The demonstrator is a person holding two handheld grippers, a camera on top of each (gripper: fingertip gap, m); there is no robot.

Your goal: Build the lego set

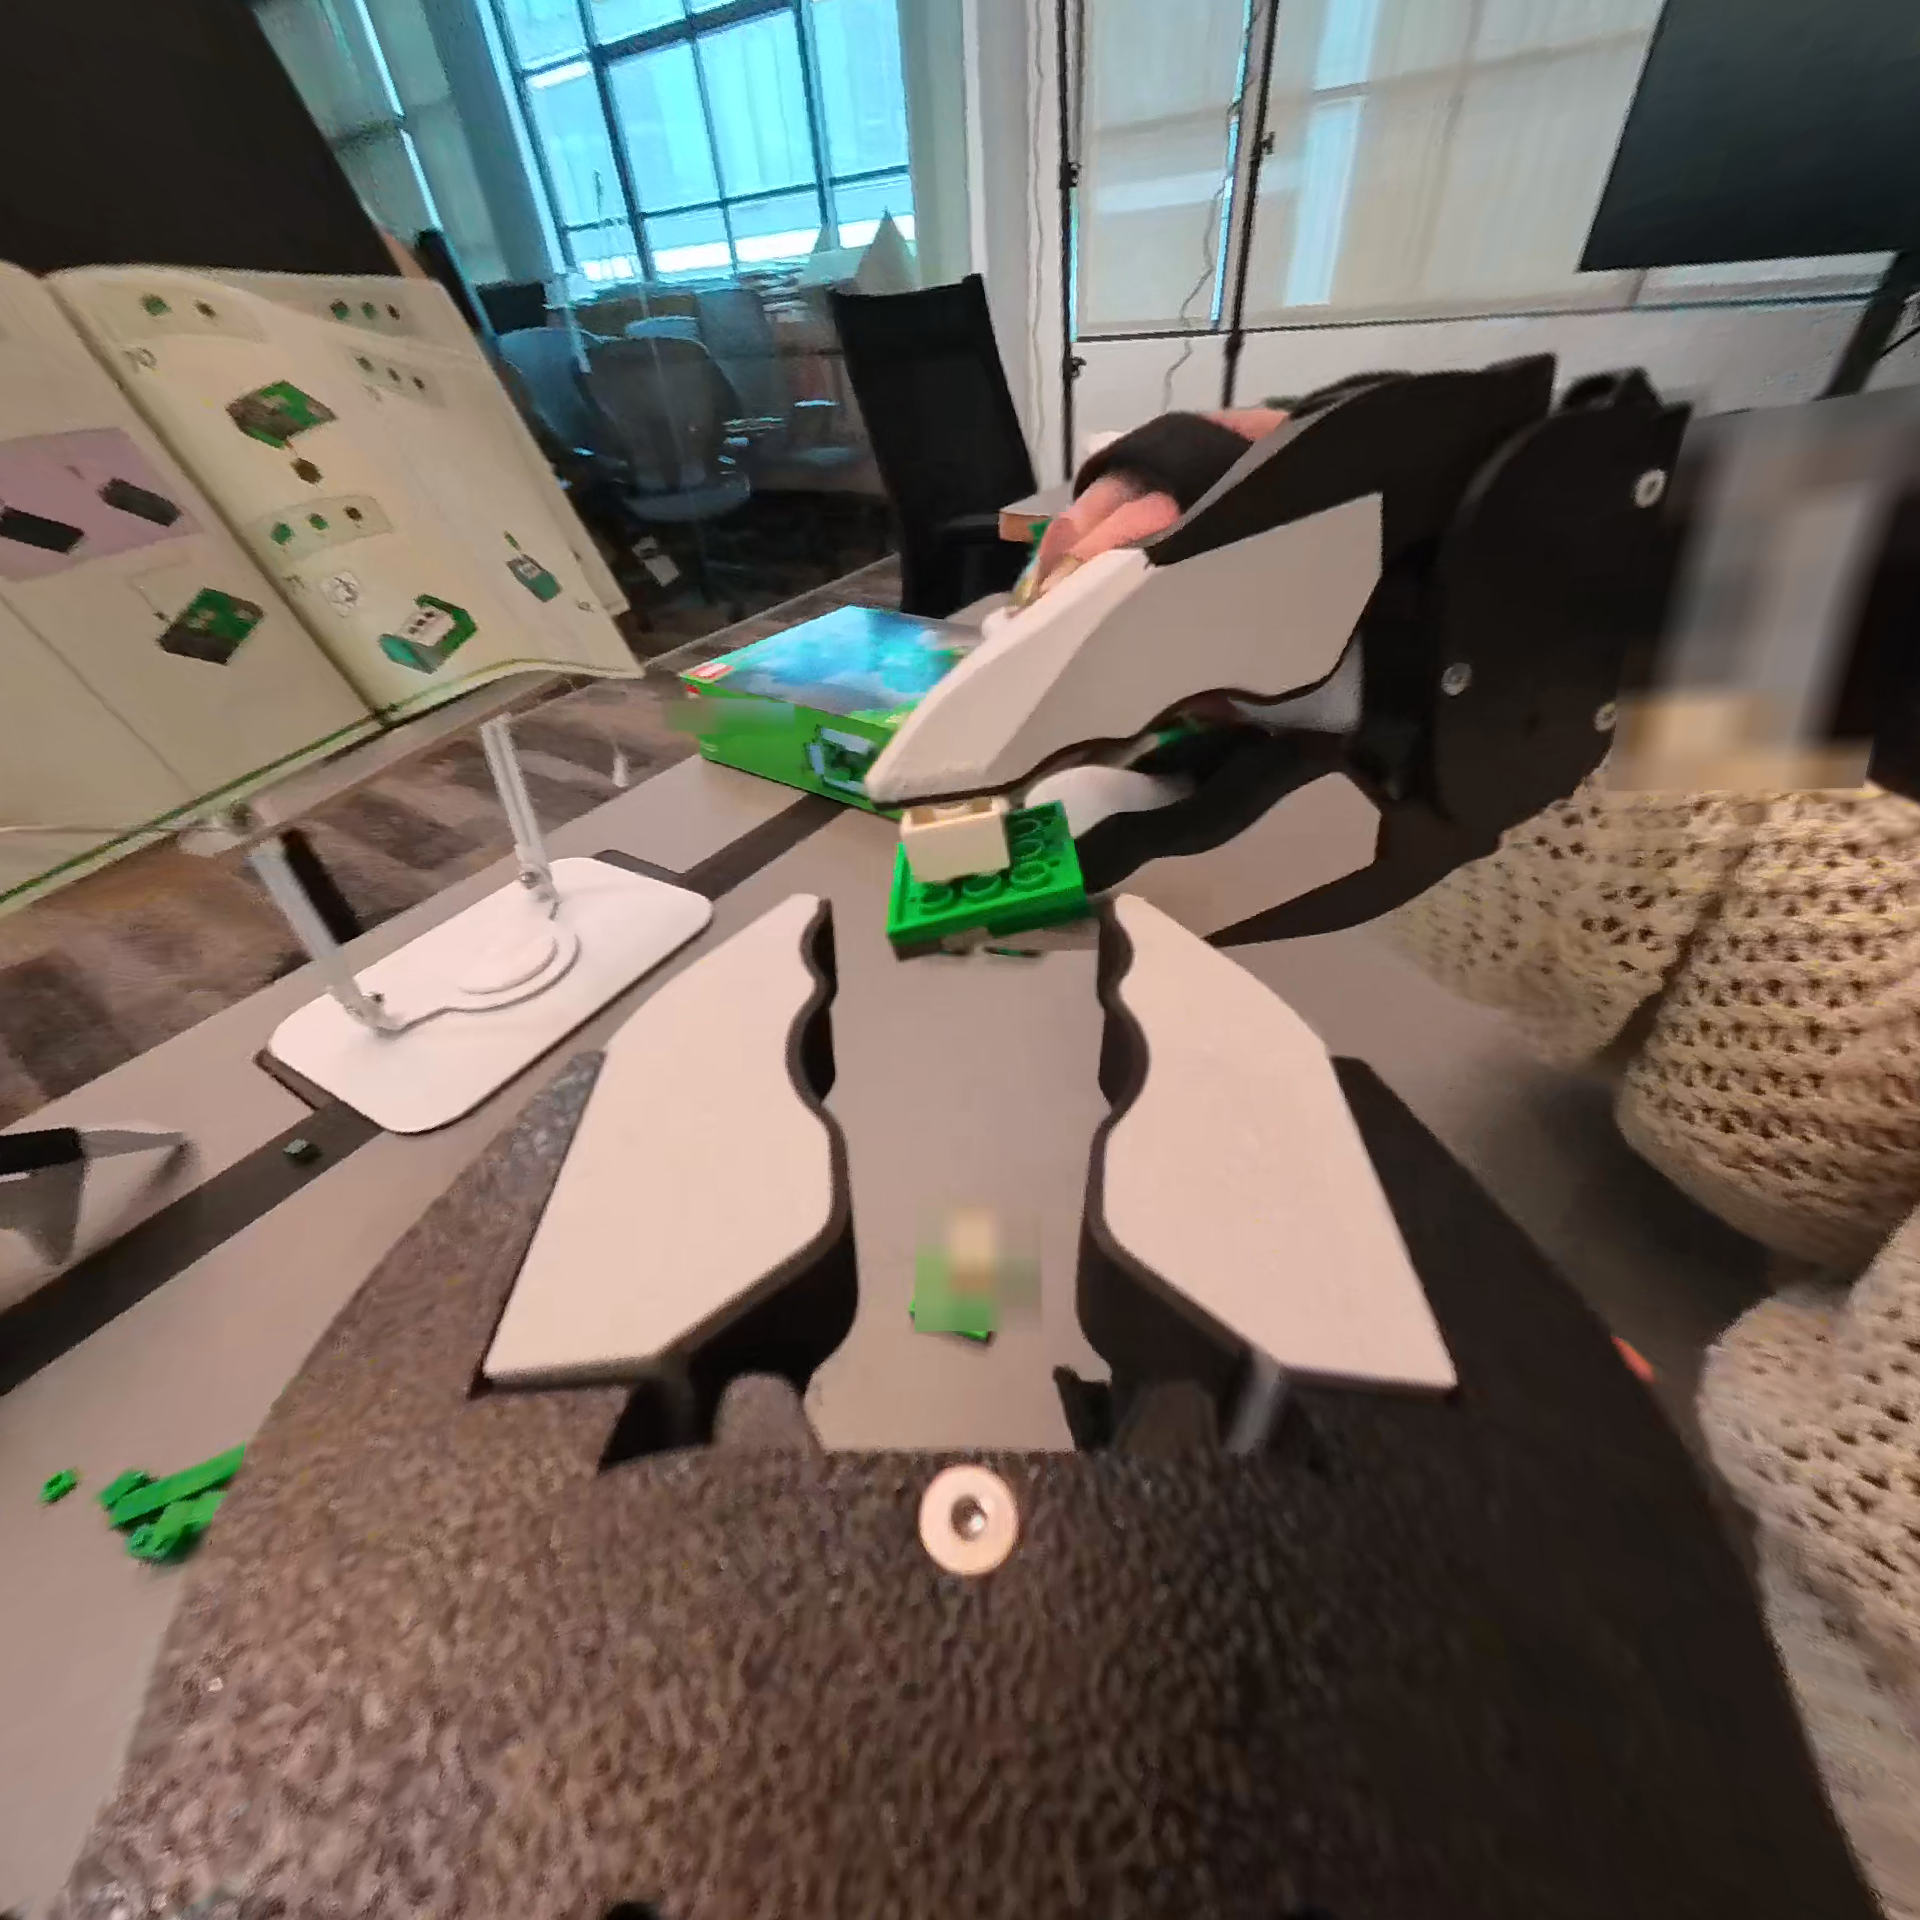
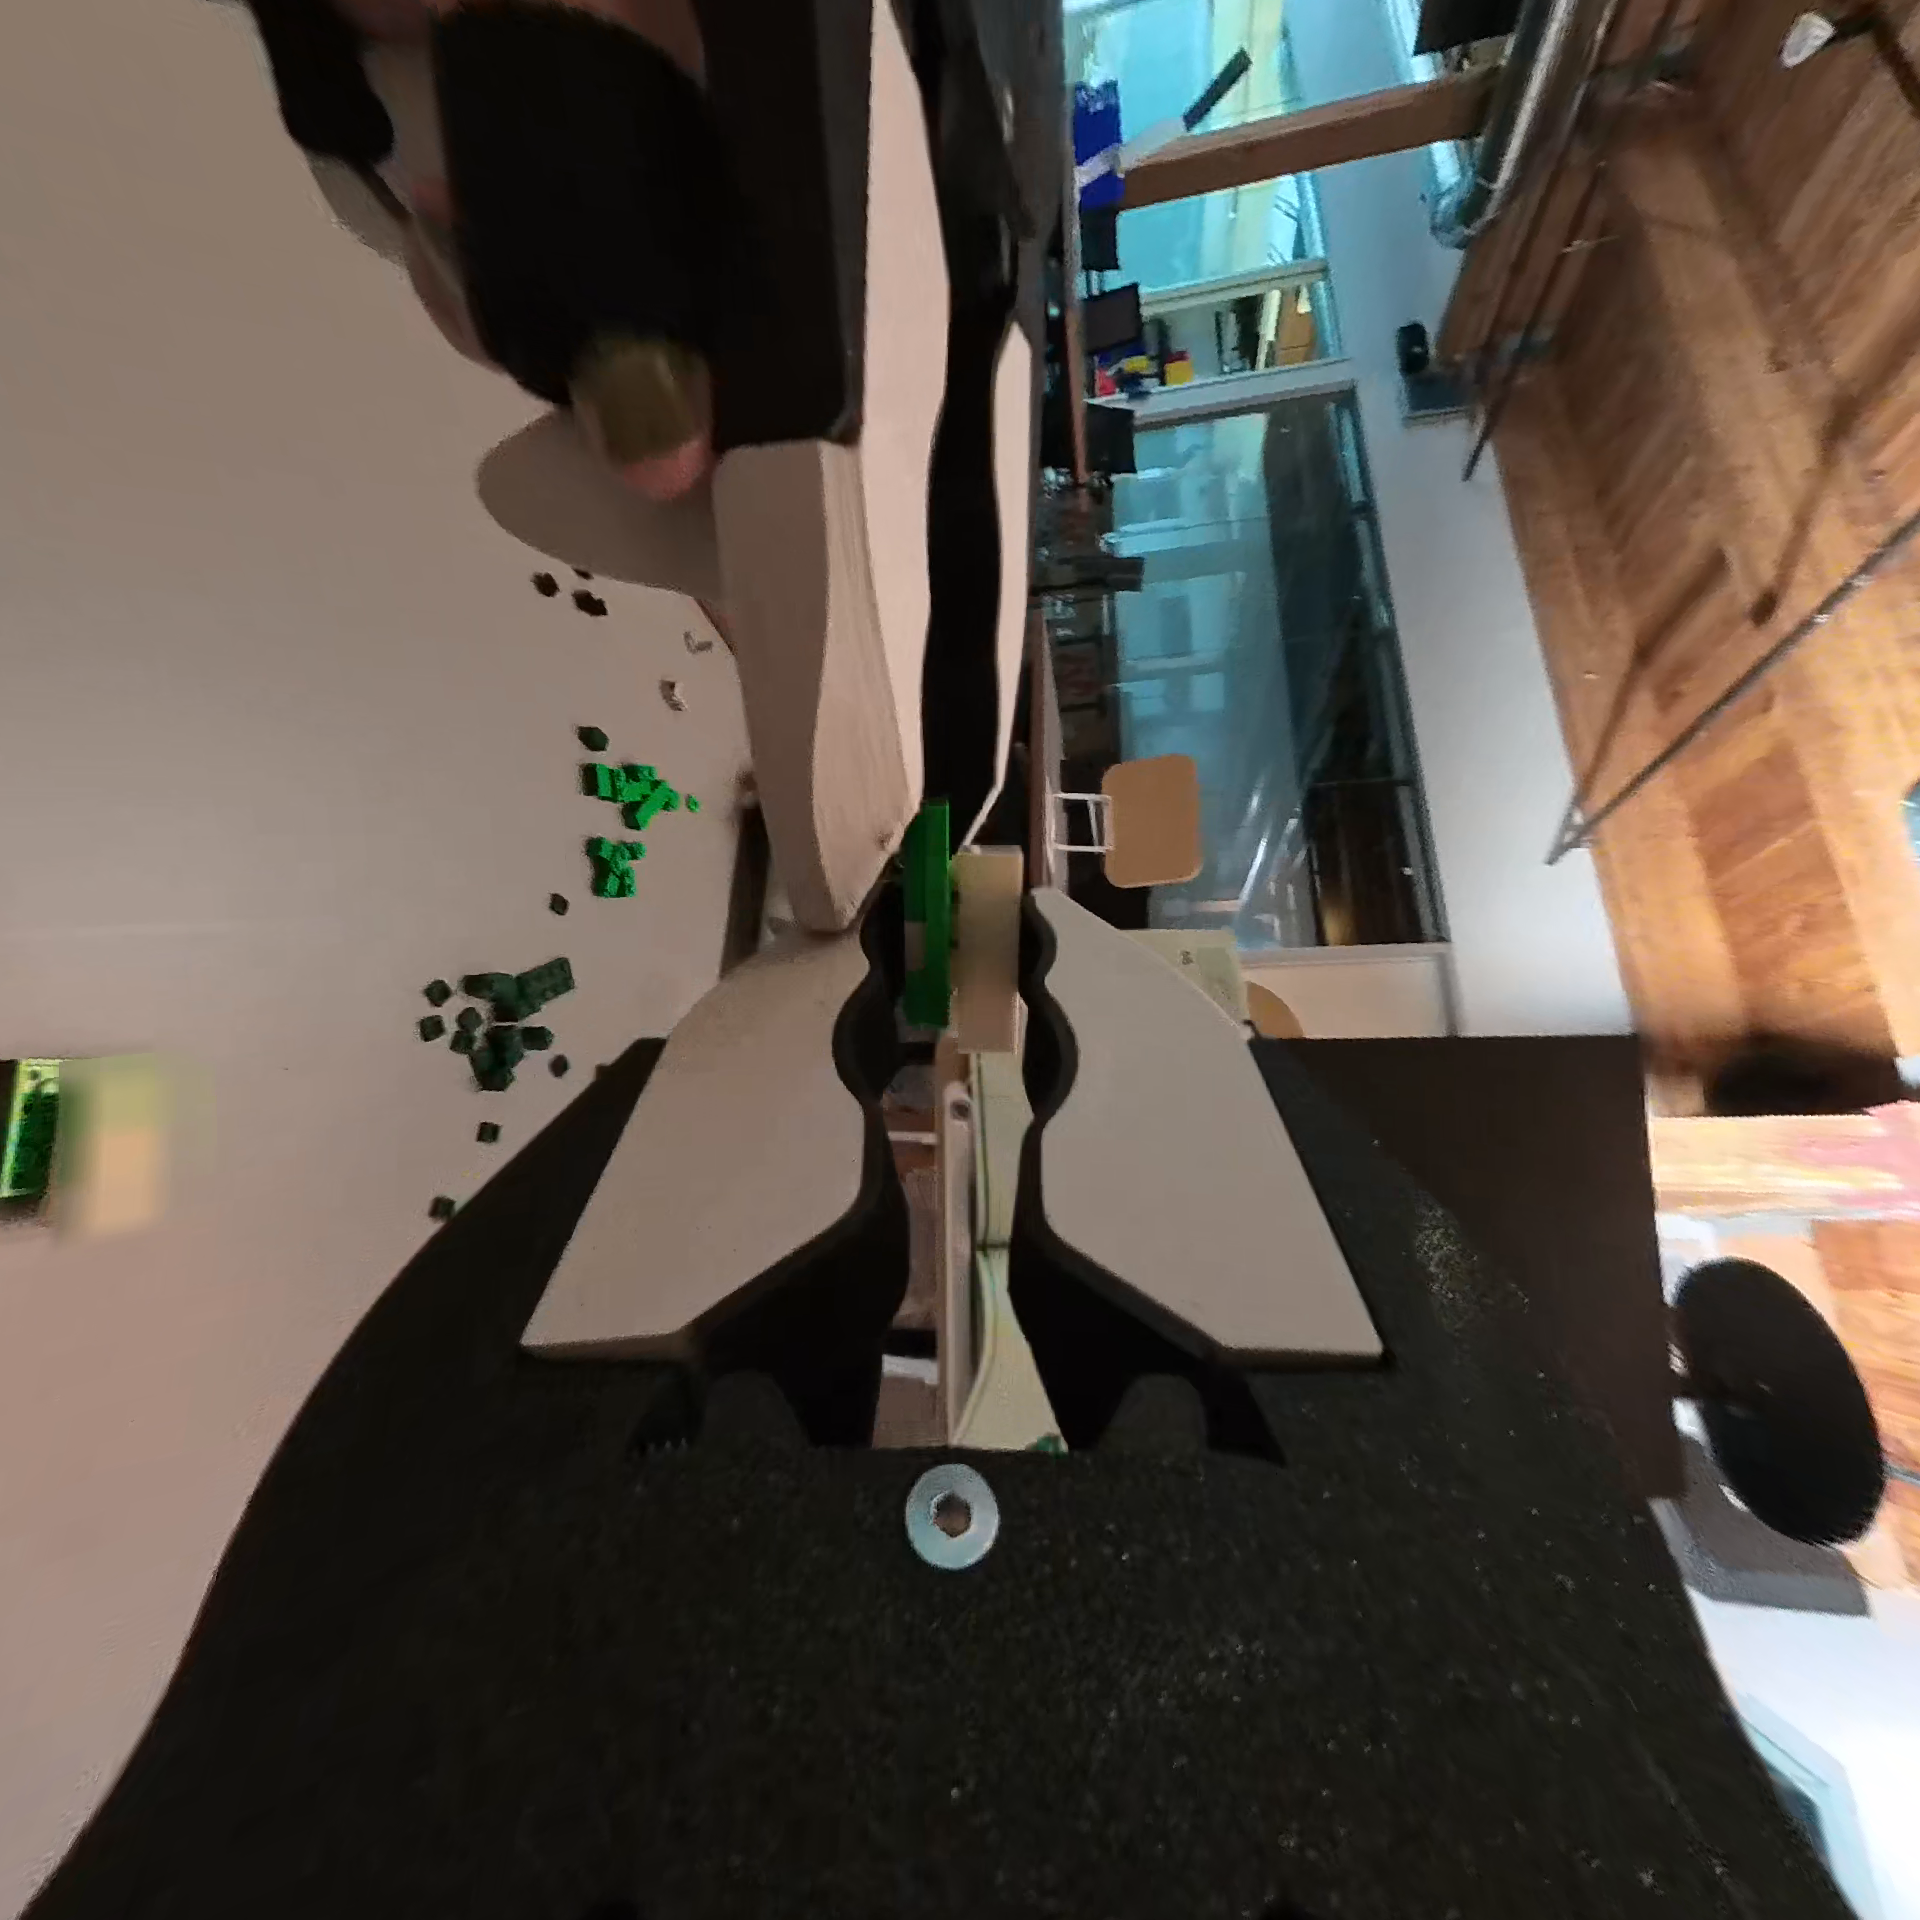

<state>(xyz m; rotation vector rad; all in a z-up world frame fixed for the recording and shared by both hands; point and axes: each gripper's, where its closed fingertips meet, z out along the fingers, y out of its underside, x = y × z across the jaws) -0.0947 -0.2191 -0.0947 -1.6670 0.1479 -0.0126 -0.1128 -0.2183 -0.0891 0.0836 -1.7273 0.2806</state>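
Your right gripper (image 2: 951, 935) is clamped on the small build: its fingers pinch a bright green plate (image 1: 987, 878) and the cream brick (image 1: 956, 836) seated on the plate's studs, one finger pressing the brick, the other under the plate. From the left wrist view the build sits just above the grey table (image 1: 727, 821), tilted a little. Your left gripper (image 1: 961, 997) hangs just short of the build, fingers spread wide with nothing between them; only bare table shows in the gap. In the right wrist view one of its fingertips (image 2: 821, 894) sits right against the plate's edge, contact hard to confirm. The instruction booklet (image 1: 260, 488) stands open on a clear stand (image 1: 488, 966) to your left. The green set box (image 1: 810, 696) lies flat beyond the build. Loose bright green pieces (image 2: 623, 821) and darker green ones (image 2: 504, 1018) are scattered on the table, well apart from the build
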